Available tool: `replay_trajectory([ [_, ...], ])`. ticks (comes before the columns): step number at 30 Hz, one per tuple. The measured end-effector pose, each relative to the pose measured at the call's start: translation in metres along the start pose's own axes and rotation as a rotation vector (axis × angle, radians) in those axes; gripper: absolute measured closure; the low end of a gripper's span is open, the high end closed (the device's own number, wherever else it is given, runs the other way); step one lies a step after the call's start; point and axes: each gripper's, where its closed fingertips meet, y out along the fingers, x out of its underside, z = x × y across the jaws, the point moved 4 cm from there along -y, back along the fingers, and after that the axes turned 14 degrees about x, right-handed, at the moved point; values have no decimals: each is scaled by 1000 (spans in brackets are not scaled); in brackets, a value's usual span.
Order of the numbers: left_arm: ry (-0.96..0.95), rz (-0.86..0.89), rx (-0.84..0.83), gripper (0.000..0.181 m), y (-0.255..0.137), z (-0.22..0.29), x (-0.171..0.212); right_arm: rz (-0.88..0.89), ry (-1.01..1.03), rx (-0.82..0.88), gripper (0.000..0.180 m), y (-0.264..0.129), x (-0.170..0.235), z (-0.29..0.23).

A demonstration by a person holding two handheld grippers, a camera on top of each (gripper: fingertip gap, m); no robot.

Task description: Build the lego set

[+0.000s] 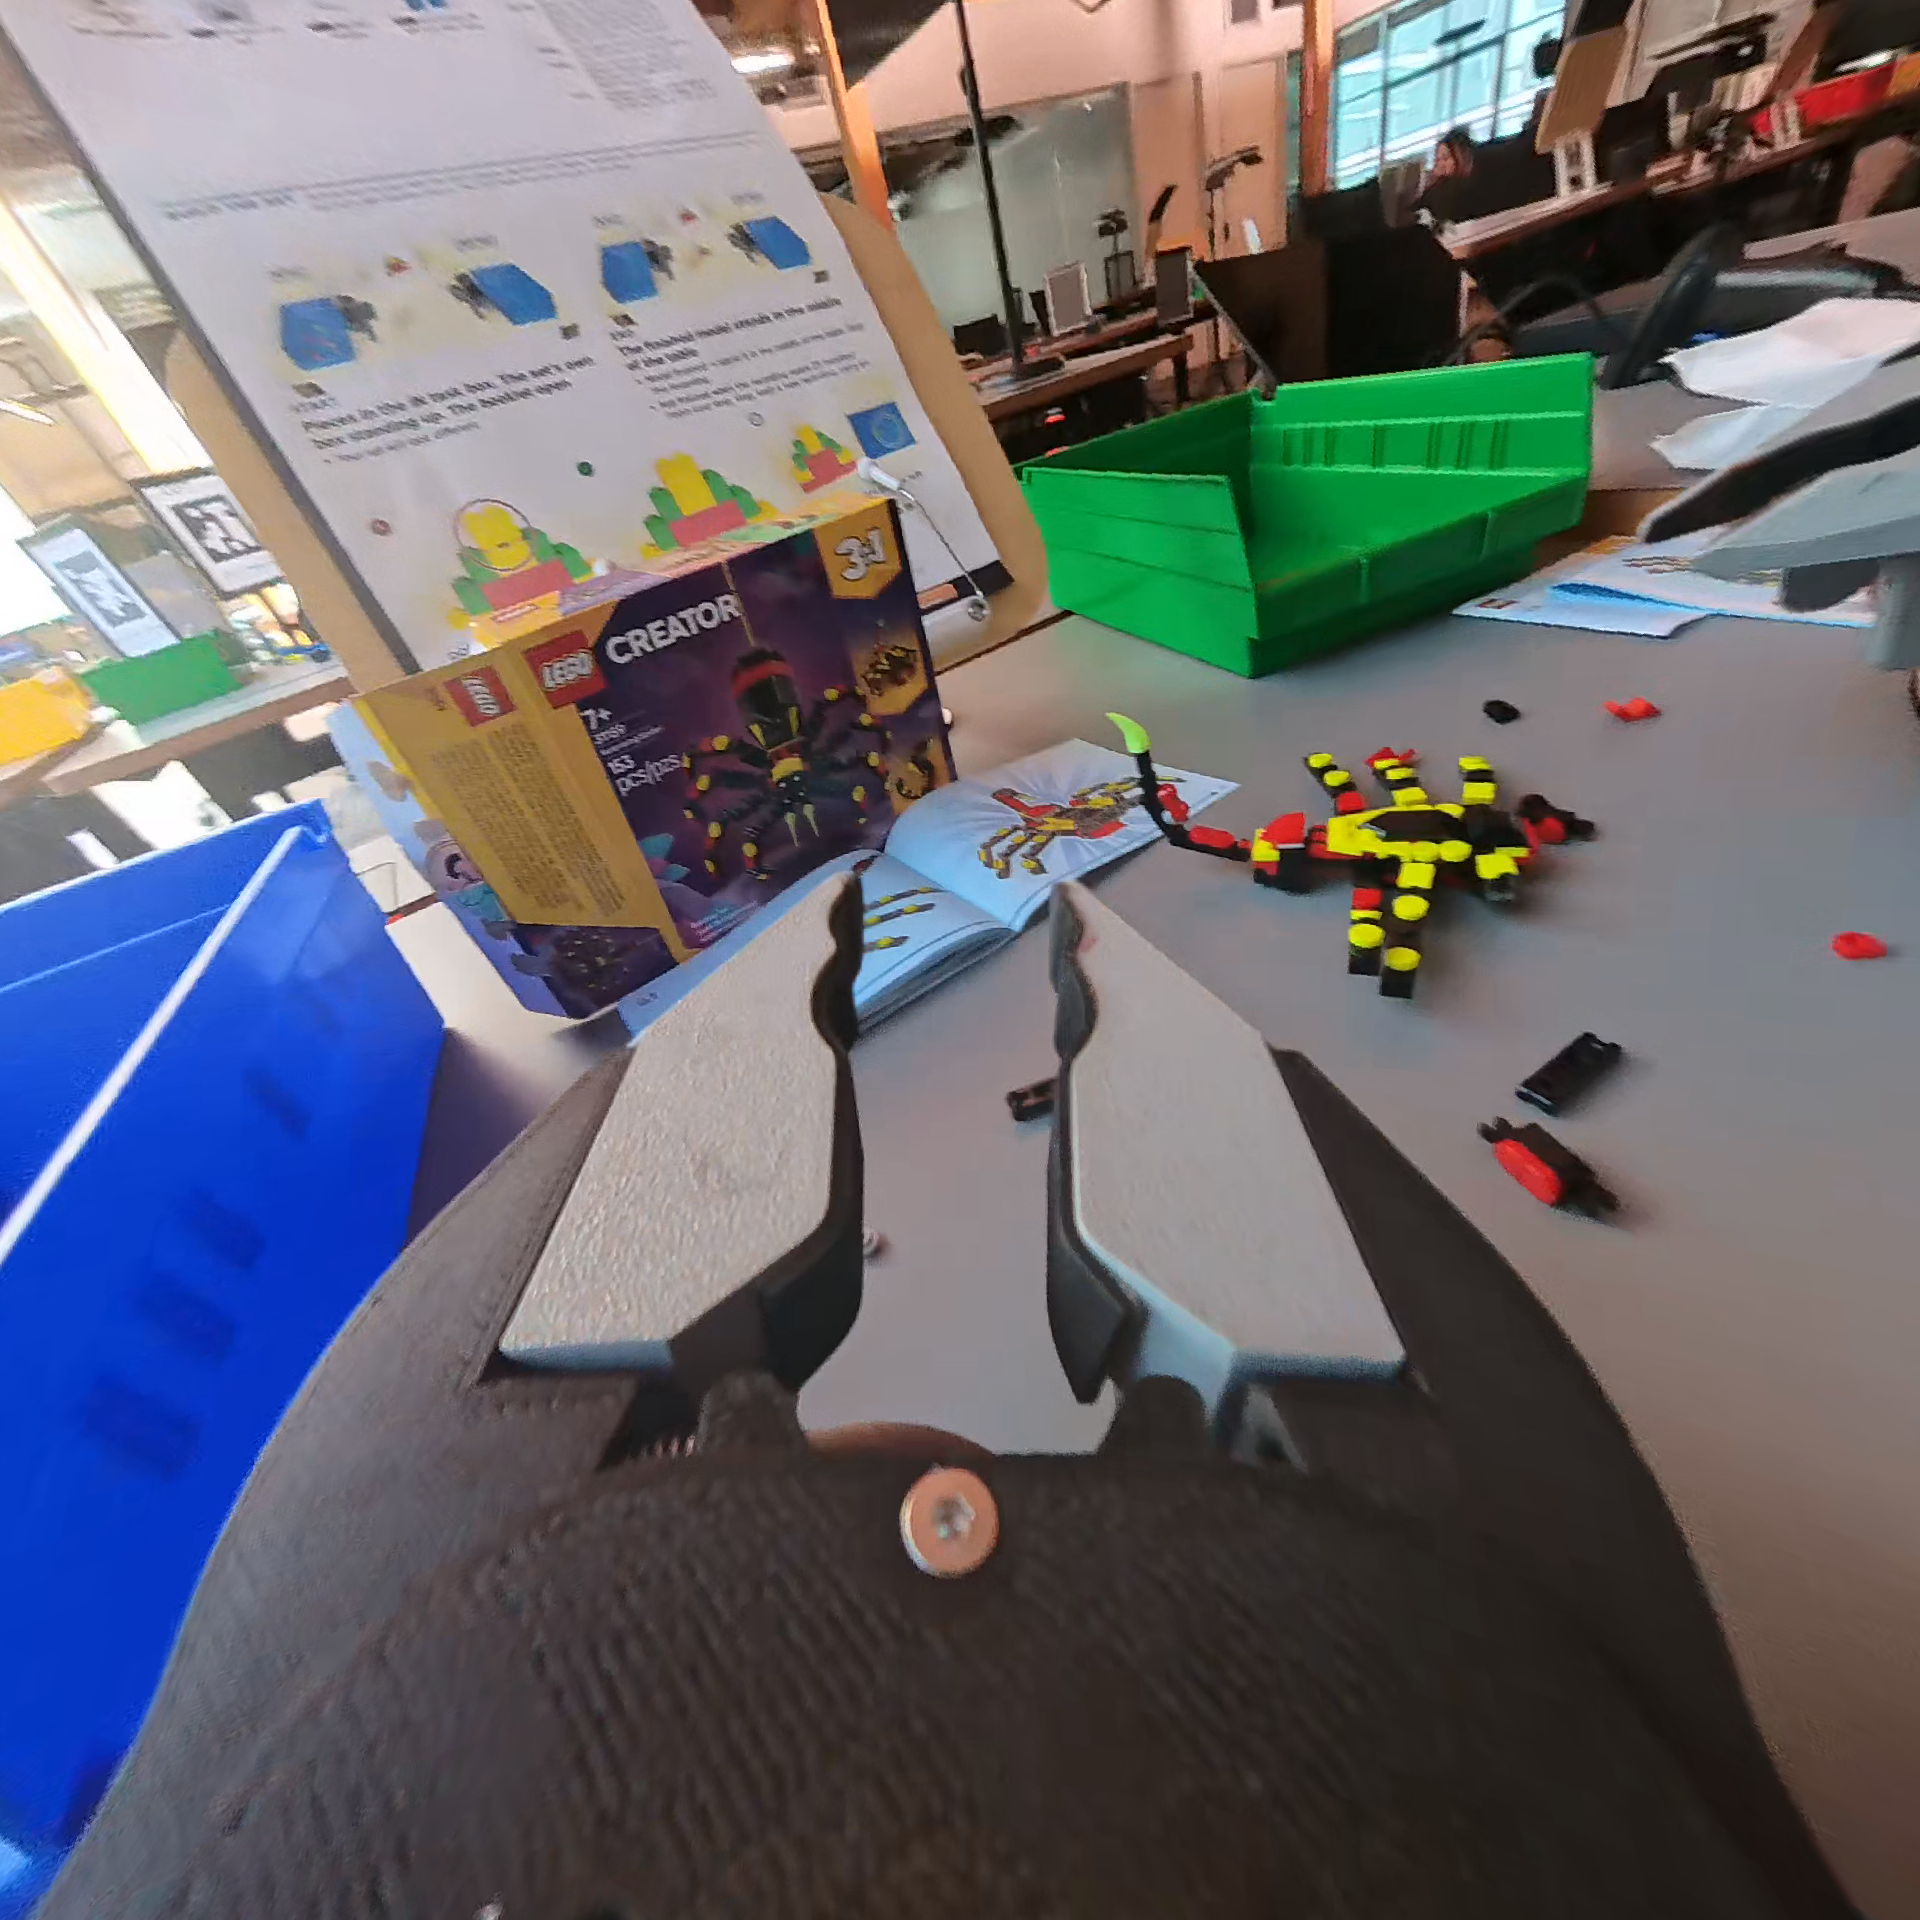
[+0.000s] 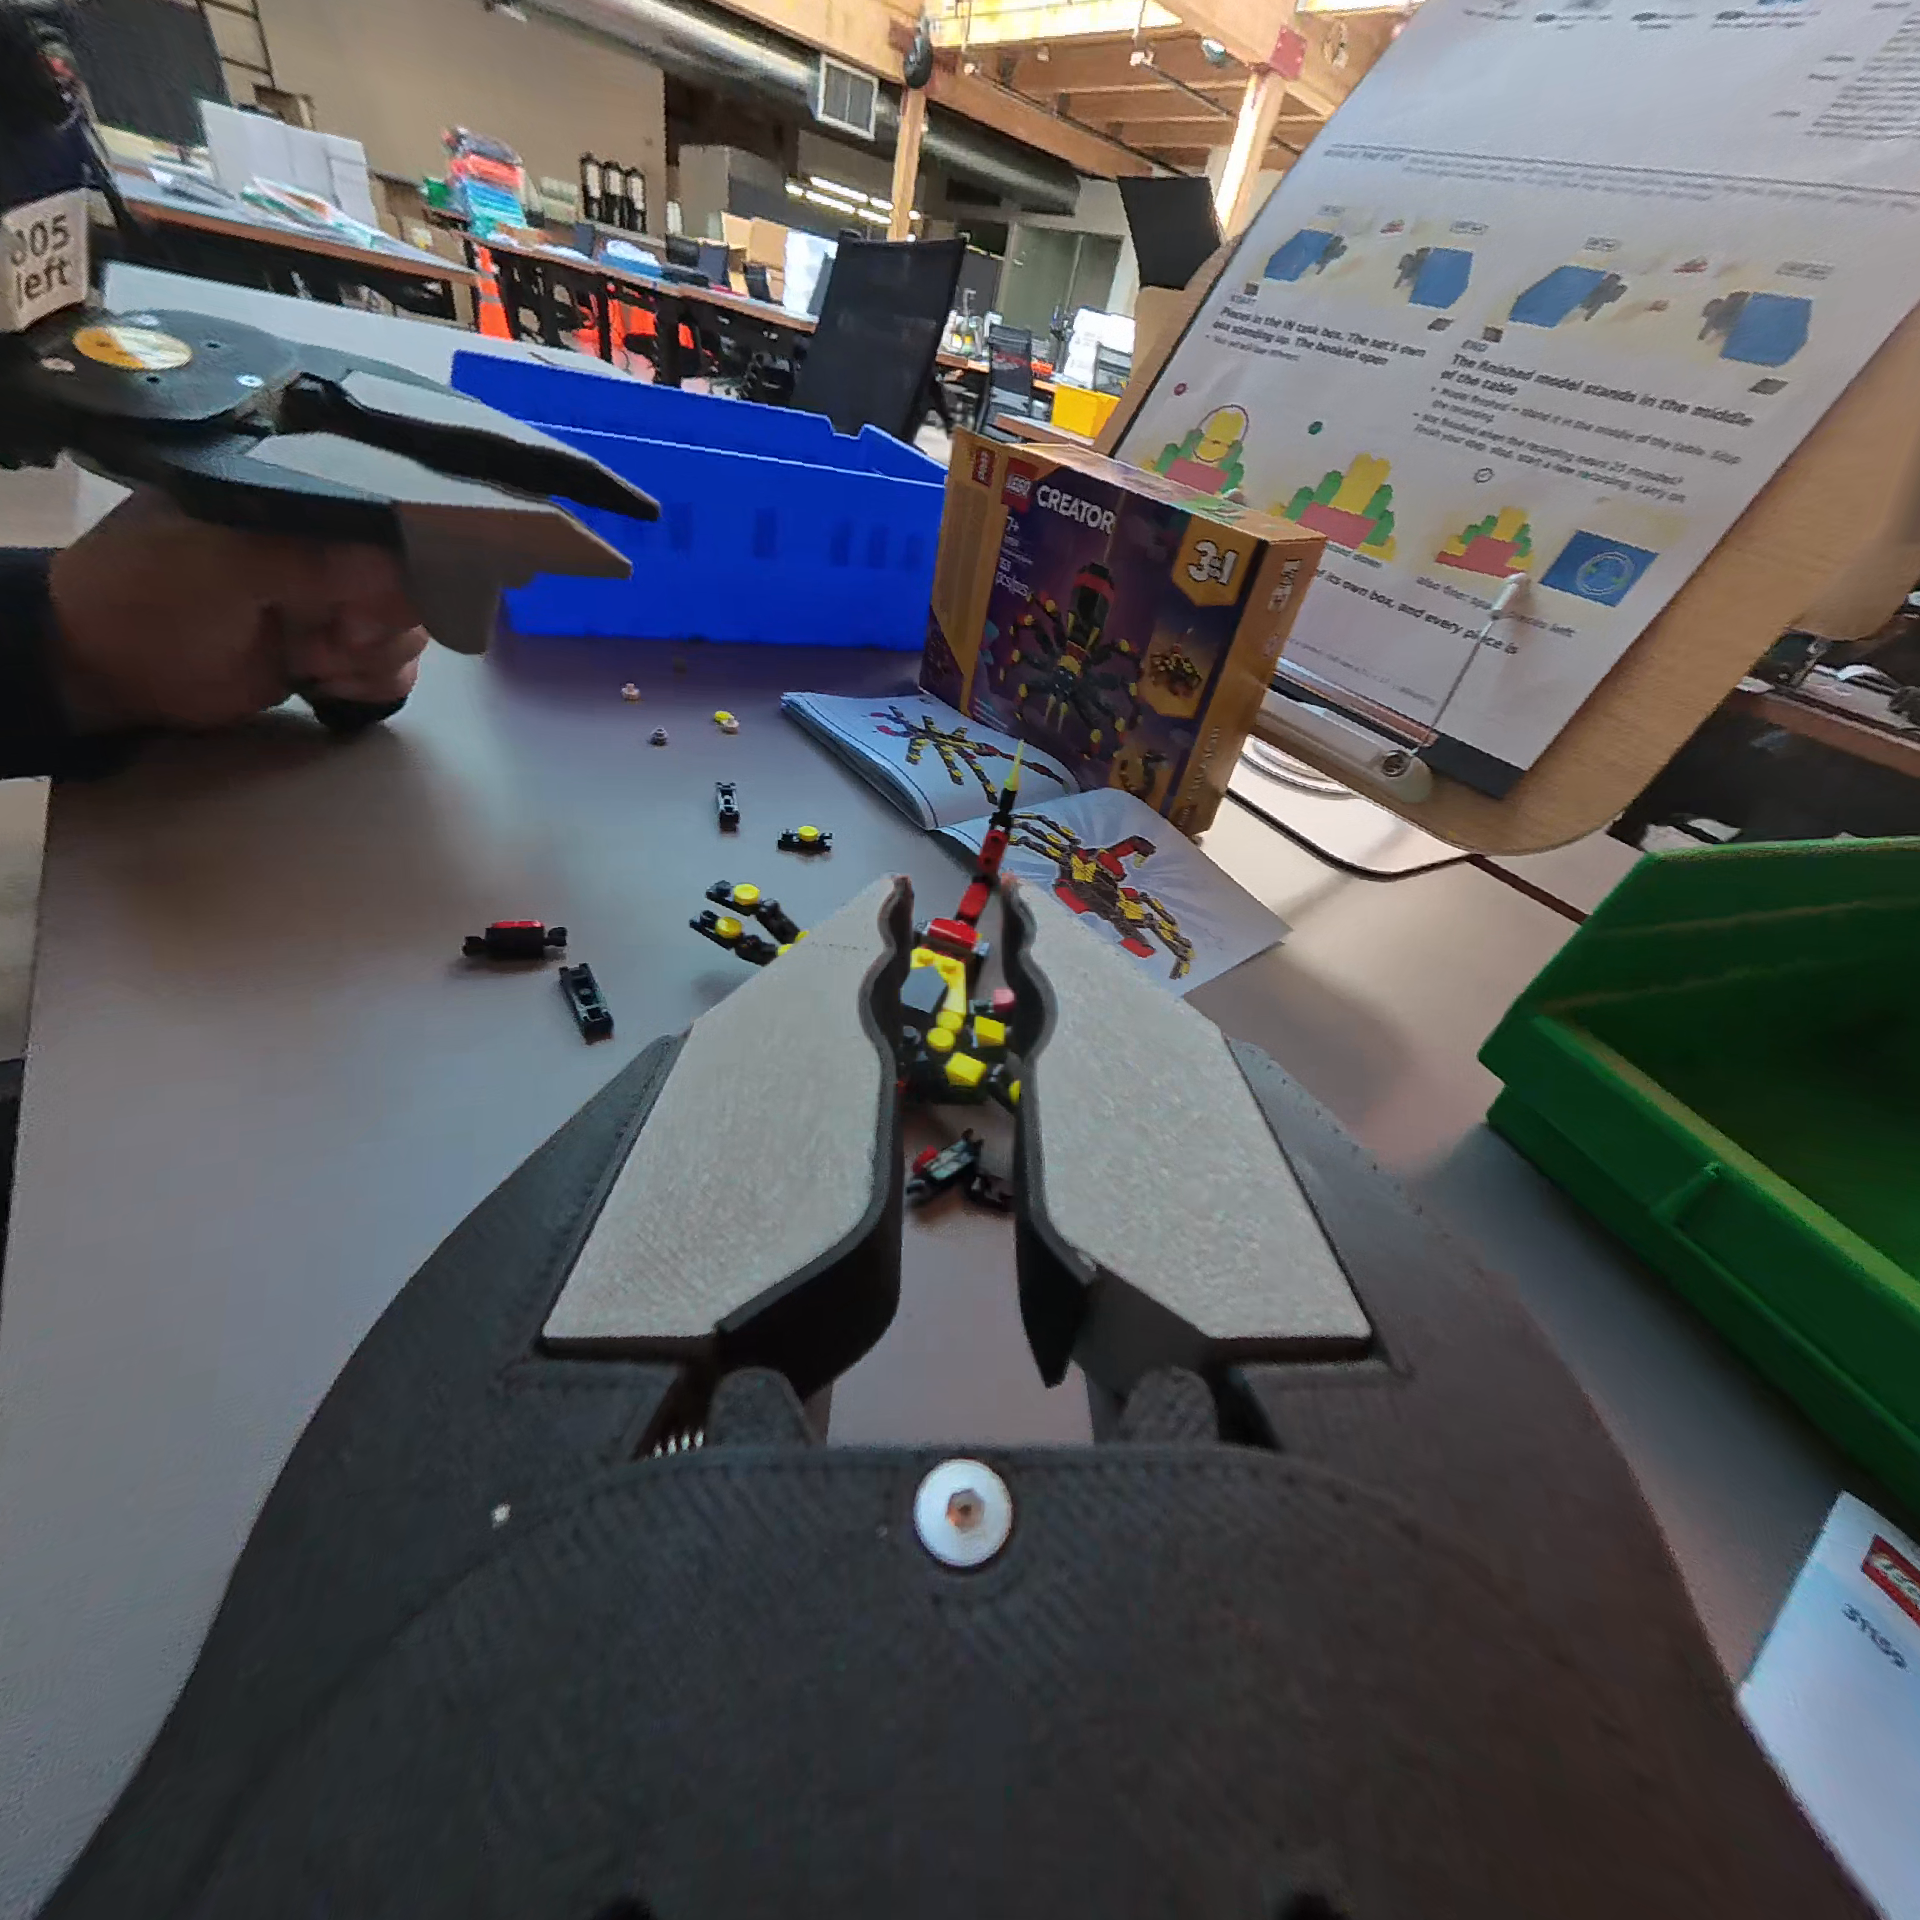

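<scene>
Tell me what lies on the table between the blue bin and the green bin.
In the left wrist view, the set's box stands nearest the blue bin, then the open booklet; bare table reaches the green bin.

A plain grey table (image 1: 1195,1195) fills the lower half of both views. A blue bin (image 1: 187,1143) is parked at the left edge of the left wrist view, and a green bin (image 1: 1351,509) sits upper right. The set's box (image 1: 727,769) is stood upright near the centre, with an open booklet (image 1: 1039,831) laid flat just in front of it. Right of that, a yellow, red and black scorpion model (image 1: 1403,842) rests on the tabletop. Loose bits are scattered around it: a black plate (image 1: 1569,1070), a red-and-black piece (image 1: 1548,1164), and small red pieces (image 1: 1858,944). More paper leaflets (image 1: 1621,592) lie far right.
</scene>
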Motion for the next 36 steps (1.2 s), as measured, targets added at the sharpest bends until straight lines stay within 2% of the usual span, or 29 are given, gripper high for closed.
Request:
replay_trajectory([
  [4,114,-67,-64,153,6,0,4,15,31,64,167,0,0,13],
  [8,410,-183,-115,178,20,16,12,5,-121,150,173,6,4,15],
  [10,542,-275,-142,181,29,21,22,-42,-214,232,171,14,10,22],
  [12,593,-352,-156,181,36,20,31,-89,-261,287,167,21,16,28],
  [19,486,-345,-302,181,27,-12,27,-183,-402,327,170,33,30,30],
  [25,440,-287,-345,181,19,-18,20,-132,-320,357,175,26,22,38],
  [36,417,-188,-368,181,11,-24,9,-93,-371,334,177,26,19,33],
])
